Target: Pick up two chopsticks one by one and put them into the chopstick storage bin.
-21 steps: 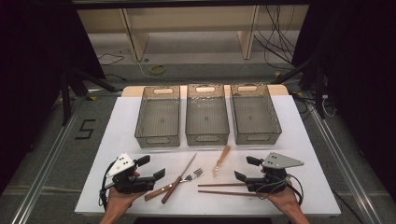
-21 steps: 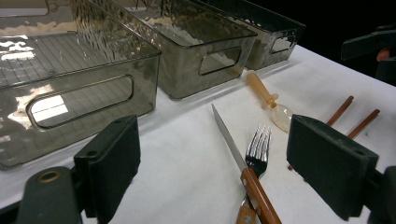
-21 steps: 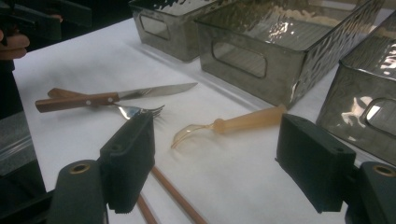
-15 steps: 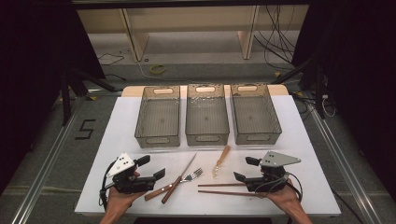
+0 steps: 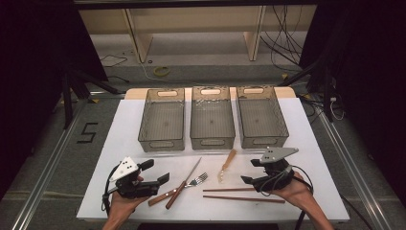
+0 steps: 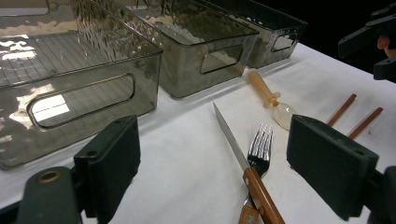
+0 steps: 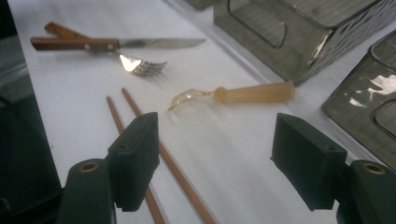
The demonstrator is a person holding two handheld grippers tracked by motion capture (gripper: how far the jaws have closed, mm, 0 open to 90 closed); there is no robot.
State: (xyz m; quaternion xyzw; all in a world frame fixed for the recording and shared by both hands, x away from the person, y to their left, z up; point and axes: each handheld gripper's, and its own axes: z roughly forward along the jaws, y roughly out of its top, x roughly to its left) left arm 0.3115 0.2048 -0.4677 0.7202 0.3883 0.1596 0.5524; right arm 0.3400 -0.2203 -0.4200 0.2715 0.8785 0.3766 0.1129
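On the white table lie a wood-handled knife (image 5: 184, 182) and a wood-handled fork (image 5: 194, 182), crossing each other. To their right are an amber plastic spoon (image 5: 226, 165) and two brown chopsticks (image 5: 242, 194). My left gripper (image 5: 155, 171) is open just left of the knife and fork, holding nothing. In the left gripper view the knife (image 6: 231, 140) and fork (image 6: 260, 144) lie between and ahead of the wide jaws of that gripper (image 6: 219, 140). My right gripper (image 5: 251, 171) is open above the chopsticks. In its own view that gripper (image 7: 219, 154) faces a chopstick (image 7: 175, 170) and the spoon (image 7: 252, 93).
Three grey see-through bins stand in a row behind the cutlery: left (image 5: 163, 139), middle (image 5: 212, 140), right (image 5: 262, 139), all with nothing inside. The table's front edge (image 5: 210, 219) is close to both hands. Cables and frame legs lie on the floor beyond.
My right gripper has edged slightly left and away from the front edge. The left gripper and the cutlery have not moved.
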